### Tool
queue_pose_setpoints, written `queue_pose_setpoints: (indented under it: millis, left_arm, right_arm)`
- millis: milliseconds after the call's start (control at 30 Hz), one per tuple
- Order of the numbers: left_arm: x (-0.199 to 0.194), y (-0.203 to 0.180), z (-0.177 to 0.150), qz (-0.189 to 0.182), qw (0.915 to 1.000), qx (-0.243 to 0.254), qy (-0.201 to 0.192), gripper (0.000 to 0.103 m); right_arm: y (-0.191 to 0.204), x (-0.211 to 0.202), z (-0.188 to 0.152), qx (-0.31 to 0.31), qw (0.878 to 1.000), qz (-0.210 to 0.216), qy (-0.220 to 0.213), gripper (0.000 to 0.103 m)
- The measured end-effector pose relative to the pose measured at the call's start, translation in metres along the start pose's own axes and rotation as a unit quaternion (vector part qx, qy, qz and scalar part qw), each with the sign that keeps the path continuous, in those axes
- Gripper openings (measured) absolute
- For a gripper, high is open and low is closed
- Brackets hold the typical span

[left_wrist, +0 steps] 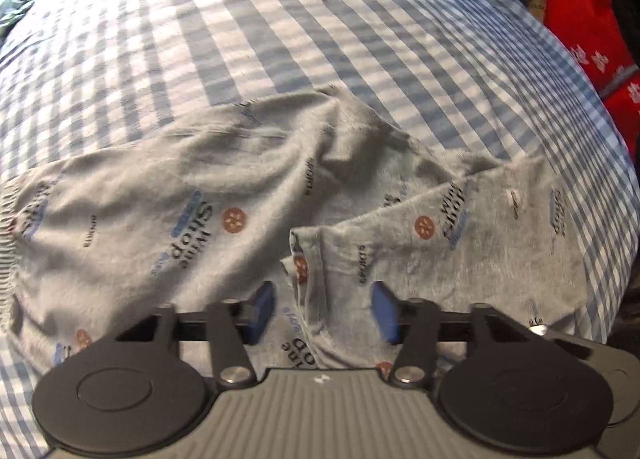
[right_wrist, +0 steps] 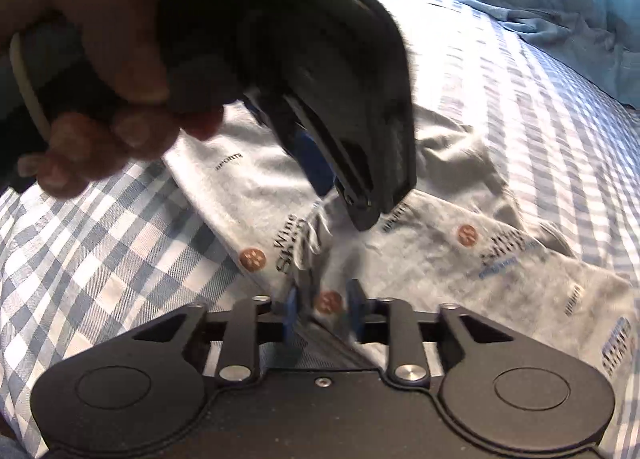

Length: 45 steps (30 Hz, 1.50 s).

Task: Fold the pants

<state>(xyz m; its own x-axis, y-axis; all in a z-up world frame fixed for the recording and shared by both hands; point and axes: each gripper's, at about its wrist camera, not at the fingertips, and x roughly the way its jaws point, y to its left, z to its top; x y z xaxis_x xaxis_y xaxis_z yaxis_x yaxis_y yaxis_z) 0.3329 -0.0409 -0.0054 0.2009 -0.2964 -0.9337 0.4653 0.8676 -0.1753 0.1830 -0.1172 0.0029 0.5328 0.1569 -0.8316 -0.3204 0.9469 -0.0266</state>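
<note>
Left wrist view: the left claw (left_wrist: 323,309) stands wide apart, gripping nothing, with a hemmed edge of the grey printed pants (left_wrist: 168,195) lying just ahead between its blue pads (left_wrist: 385,313) on the checked bed sheet (left_wrist: 240,27). Right wrist view: the right claw (right_wrist: 322,309) is narrowed around a fold of the pants (right_wrist: 420,243), seemingly pinching it, while the left claw (right_wrist: 360,199) hovers just ahead. To fold well, close fully on the hem and lift both sides evenly.
</note>
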Motion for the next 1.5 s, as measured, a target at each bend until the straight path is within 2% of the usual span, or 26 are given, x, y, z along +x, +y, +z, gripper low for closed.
queue_pose_setpoints:
  millis: [33,67,233,333,500,633,733,867,933,1033,1100,1200,1300,1400,1500]
  left_arm:
    - [-0.001,0.001,0.000,0.008,0.9999,-0.006,-0.003,0.069]
    - [-0.001,0.004,0.000,0.019,0.9997,-0.012,-0.005,0.070]
    - [-0.004,-0.004,-0.010,0.072,0.9964,-0.028,-0.035,0.086]
    - [0.002,-0.015,-0.015,0.100,0.9940,-0.021,-0.038,0.087]
    - [0.022,-0.018,-0.017,0.138,0.9895,-0.044,0.002,0.087]
    - [0.026,-0.010,-0.019,0.153,0.9857,-0.071,0.009,0.091]
    - [0.028,-0.011,-0.018,0.165,0.9834,-0.074,0.015,0.092]
    - [0.029,-0.014,-0.011,0.194,0.9763,-0.092,0.031,0.093]
    - [0.024,-0.020,-0.007,0.211,0.9724,-0.094,0.029,0.092]
    - [0.017,-0.032,-0.001,0.223,0.9709,-0.086,0.018,0.093]
    - [0.015,-0.042,0.002,0.219,0.9716,-0.089,0.014,0.094]
    - [0.015,-0.058,0.006,0.211,0.9735,-0.087,0.006,0.096]
    - [0.023,-0.077,0.005,0.226,0.9714,-0.072,0.011,0.097]
    - [0.034,-0.092,0.003,0.233,0.9699,-0.063,0.030,0.097]
    - [0.042,-0.095,0.002,0.234,0.9690,-0.067,0.042,0.097]
  right_arm:
    - [-0.004,-0.005,-0.005,0.003,1.000,-0.007,-0.002,0.063]
    - [-0.009,-0.011,-0.010,0.007,1.000,-0.017,-0.006,0.071]
    - [-0.047,-0.038,-0.037,0.056,0.994,-0.092,-0.011,0.088]
    - [-0.086,-0.056,-0.049,0.103,0.984,-0.141,-0.020,0.098]
    - [-0.149,-0.058,-0.052,0.126,0.972,-0.197,-0.018,0.101]
    - [-0.197,-0.037,-0.044,0.146,0.963,-0.226,-0.017,0.102]
    - [-0.223,-0.019,-0.031,0.146,0.966,-0.214,-0.027,0.102]
    - [-0.238,0.012,-0.025,0.067,0.973,-0.220,0.014,0.098]
    - [-0.254,0.001,-0.028,0.065,0.980,-0.187,-0.013,0.098]
    - [-0.281,-0.024,-0.035,0.062,0.992,-0.089,-0.062,0.102]
    - [-0.300,-0.026,-0.032,0.035,0.998,-0.010,-0.049,0.102]
    - [-0.315,-0.018,-0.027,-0.033,0.998,0.055,-0.007,0.102]
    - [-0.314,-0.009,-0.022,-0.158,0.982,0.096,0.026,0.102]
    - [-0.310,-0.003,-0.016,-0.262,0.952,0.156,0.011,0.101]
    - [-0.304,0.011,-0.004,-0.323,0.919,0.226,0.015,0.094]
